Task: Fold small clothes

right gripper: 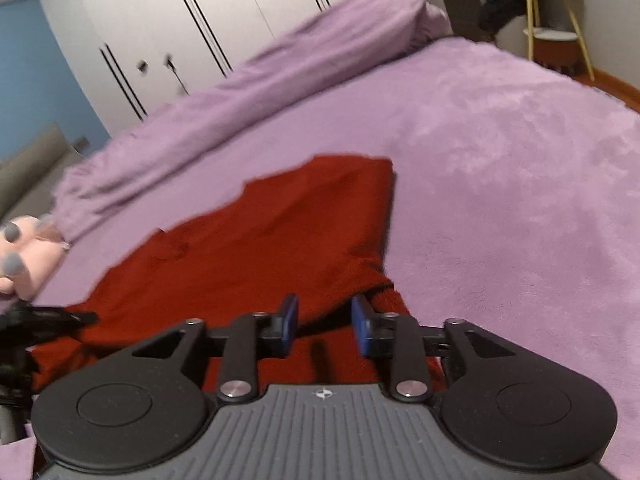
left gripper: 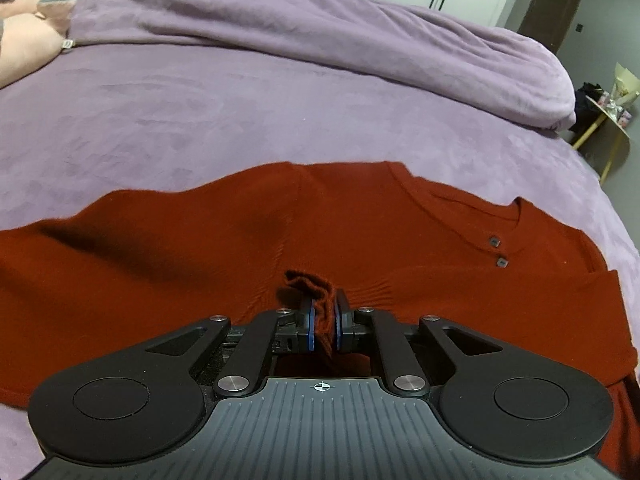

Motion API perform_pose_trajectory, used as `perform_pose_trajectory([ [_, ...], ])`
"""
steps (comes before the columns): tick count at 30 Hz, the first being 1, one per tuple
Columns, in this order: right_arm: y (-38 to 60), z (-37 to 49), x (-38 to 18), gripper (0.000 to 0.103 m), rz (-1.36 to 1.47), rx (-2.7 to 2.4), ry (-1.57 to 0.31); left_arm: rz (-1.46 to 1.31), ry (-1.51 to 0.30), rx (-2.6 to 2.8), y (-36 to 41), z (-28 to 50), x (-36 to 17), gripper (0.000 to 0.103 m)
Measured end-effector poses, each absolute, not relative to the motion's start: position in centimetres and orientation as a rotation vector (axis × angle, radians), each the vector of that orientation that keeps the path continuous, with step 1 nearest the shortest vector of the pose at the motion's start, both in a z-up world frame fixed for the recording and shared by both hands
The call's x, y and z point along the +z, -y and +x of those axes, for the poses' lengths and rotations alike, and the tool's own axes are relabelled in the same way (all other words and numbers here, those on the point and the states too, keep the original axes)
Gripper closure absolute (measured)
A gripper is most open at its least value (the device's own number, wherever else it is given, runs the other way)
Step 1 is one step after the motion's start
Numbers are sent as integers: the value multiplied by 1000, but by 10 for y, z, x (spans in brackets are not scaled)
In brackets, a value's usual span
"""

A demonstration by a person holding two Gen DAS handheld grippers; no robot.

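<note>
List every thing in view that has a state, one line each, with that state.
left gripper: shut, pinching a bunched bit of the red top.
right gripper: open, holding nothing, over the red cloth.
red top: lying on the bed, partly folded, neckline buttons showing.
purple duvet: bunched in a roll along the far side.
wardrobe doors: closed.
plush toy: lying at the bed's edge.

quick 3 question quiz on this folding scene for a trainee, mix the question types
1. True or false: the left gripper is shut on a pinch of the rust-red knit top.
2. The right gripper is: A) open above the top, B) clamped on the purple plush bedspread.
3. Fill in: two small square ___ sit below the neckline.

Key: 1 true; 2 A; 3 buttons.
</note>
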State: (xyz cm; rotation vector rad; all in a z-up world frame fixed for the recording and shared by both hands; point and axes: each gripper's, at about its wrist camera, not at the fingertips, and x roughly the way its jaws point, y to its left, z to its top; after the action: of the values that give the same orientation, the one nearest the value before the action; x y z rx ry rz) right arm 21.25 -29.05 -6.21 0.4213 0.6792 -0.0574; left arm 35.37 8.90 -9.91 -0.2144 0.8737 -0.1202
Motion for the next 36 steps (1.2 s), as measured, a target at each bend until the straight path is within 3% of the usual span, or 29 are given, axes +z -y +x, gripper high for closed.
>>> perform_pose_trajectory([
  [9,258,221,-60,72,337,-6,-721,-223,-678,-143,-85,348,-61,93],
  [15,229,232,-60,72,284,30,-728,-91,-809,64,-92,342,-81,82],
  [17,224,237,-58,72,284,38,-716,-111,-767,64,-92,330,-72,63],
  [20,212,258,-59,72,243,25,-723,-120,-759,-44,-73,323,-62,56],
  [27,178,312,-93,82,55,16,-827,-7,-861,-118,-15,346,-99,57],
  [36,187,341,-105,86,-53,-58,-810,27,-844,-61,-7,374,-109,42],
])
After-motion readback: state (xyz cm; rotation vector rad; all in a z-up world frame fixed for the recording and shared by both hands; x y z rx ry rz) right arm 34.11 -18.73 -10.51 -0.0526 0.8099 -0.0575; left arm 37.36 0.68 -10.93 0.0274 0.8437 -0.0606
